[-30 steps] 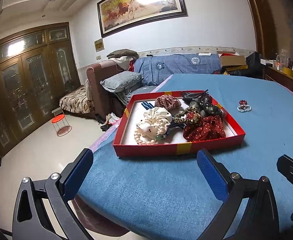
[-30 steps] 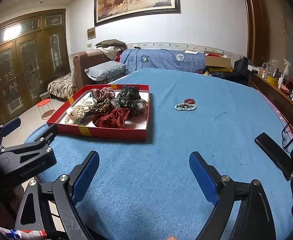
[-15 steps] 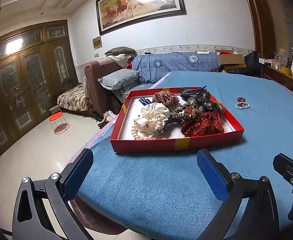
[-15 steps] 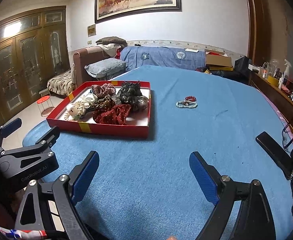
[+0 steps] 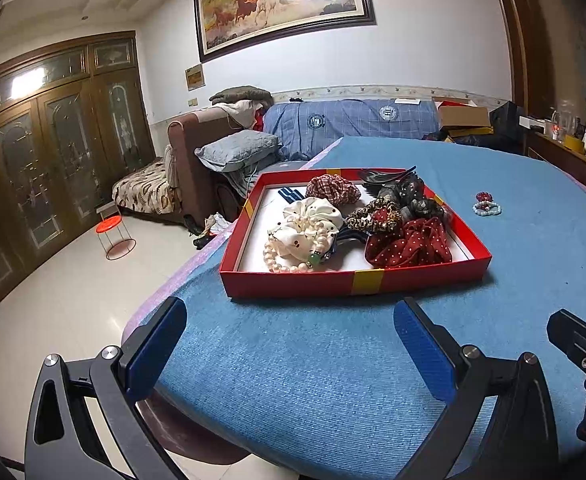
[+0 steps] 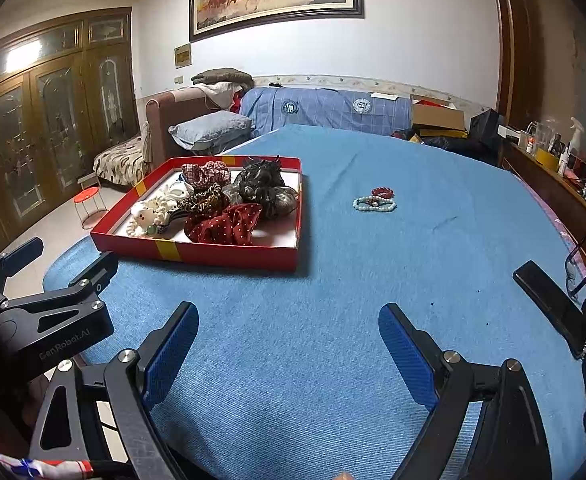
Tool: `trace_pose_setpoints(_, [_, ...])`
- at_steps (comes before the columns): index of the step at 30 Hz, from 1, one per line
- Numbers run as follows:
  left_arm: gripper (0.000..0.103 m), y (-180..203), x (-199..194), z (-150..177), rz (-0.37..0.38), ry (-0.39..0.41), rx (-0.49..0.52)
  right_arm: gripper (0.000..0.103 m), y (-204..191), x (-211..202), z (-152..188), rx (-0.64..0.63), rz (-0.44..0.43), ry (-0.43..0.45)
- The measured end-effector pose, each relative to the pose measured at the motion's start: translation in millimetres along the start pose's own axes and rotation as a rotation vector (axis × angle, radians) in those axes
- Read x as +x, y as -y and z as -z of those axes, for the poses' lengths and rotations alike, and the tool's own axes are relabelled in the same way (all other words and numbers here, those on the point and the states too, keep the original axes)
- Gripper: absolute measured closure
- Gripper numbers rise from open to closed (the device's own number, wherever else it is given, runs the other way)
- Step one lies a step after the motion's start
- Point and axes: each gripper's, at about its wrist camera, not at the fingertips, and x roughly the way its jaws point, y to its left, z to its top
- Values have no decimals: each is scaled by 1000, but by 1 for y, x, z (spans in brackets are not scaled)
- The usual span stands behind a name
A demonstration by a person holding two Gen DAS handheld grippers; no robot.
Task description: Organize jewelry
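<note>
A red tray (image 5: 285, 282) (image 6: 229, 255) stands on the blue cloth at the table's left. It holds several scrunchies, a pearl bracelet (image 5: 289, 262) and dark hair pieces. Two bead bracelets, one pale and one red (image 6: 376, 200) (image 5: 486, 205), lie on the cloth to the right of the tray. My left gripper (image 5: 289, 344) is open and empty, short of the tray's near wall. My right gripper (image 6: 287, 344) is open and empty over bare cloth, well short of the bracelets.
A black phone (image 6: 549, 304) and glasses (image 6: 585, 256) lie at the table's right edge. The table's left edge (image 5: 165, 284) drops to the floor. A sofa, cushions and boxes stand beyond the far edge. The left gripper's body (image 6: 49, 316) shows at the right view's left.
Both grippers have drawn back a little and the views have shifted slightly; the tray now sits a bit farther from the left gripper. Nothing on the table has moved.
</note>
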Motion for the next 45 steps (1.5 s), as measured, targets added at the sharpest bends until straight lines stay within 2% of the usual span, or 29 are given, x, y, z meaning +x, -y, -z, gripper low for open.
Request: trace_pose_setpoints(45, [0,-2,6,4,5,-6,-4,9,-1,4,4,1,7,-19])
